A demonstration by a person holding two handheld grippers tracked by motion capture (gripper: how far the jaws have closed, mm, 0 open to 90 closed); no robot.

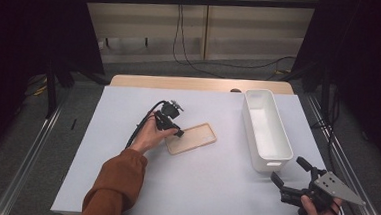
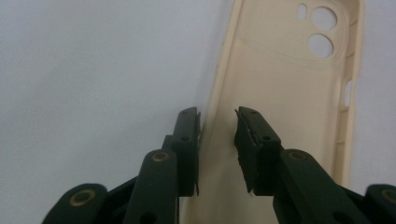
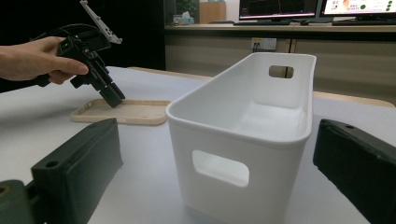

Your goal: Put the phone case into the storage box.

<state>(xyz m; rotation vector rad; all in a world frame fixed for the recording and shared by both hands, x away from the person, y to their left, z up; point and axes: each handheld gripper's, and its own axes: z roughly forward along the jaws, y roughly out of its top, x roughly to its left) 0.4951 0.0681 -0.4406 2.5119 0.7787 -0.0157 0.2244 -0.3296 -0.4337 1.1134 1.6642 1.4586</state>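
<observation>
The beige phone case (image 2: 280, 93) lies open side up on the white table cover (image 1: 123, 183), left of the white bin (image 1: 267, 127). The left gripper (image 2: 217, 140) straddles the case's long side wall, one jaw outside and one inside, narrowly parted with a gap showing at the inner pad. The right gripper (image 1: 290, 171), near the bin's near end, stands wide open and holds nothing.

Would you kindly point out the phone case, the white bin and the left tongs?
phone case (image 1: 196, 137): high view, its inner face.
white bin (image 1: 270, 155): high view, its near rim.
left tongs (image 2: 217, 135): left gripper view, between the tips.
</observation>
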